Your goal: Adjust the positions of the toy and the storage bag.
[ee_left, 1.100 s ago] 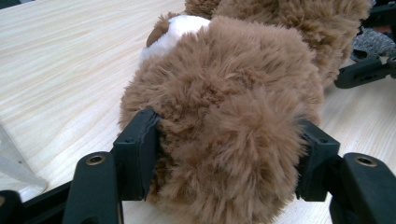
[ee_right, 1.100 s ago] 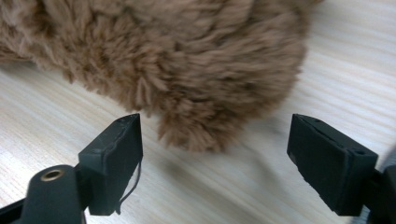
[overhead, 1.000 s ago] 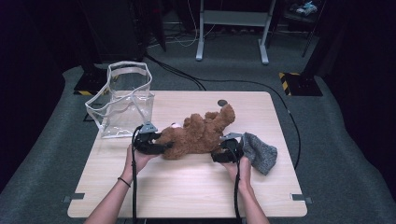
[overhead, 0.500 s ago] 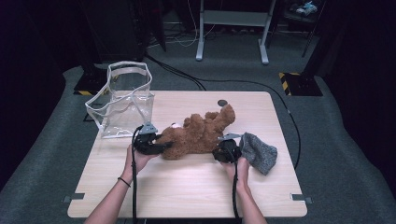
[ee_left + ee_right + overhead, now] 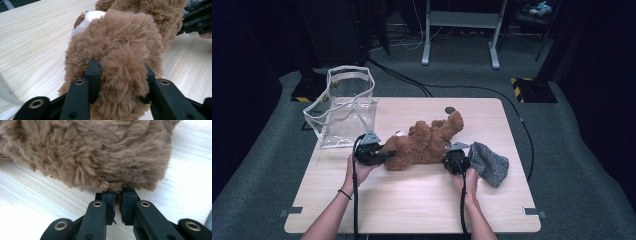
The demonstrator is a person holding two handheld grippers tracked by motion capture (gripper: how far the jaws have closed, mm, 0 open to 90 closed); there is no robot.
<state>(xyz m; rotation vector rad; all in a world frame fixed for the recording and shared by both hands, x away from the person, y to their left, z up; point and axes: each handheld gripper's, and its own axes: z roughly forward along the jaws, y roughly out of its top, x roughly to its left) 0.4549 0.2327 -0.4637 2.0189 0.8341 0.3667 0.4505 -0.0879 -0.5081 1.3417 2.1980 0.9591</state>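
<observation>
Brown teddy bear [image 5: 424,144] lying mid-table [image 5: 412,210]. Left gripper [image 5: 120,75] is pinching one furry limb, jaws just closing on it; right gripper [image 5: 117,201] is nipping a tuft at the opposite end, jaws nearly together.

A recording lab or studio: a lone wooden table [image 5: 412,210] on grey carpet [image 5: 572,165], black curtains at both sides, cables [image 5: 472,87] across the floor, a metal stand [image 5: 459,30] at upper centre.
</observation>
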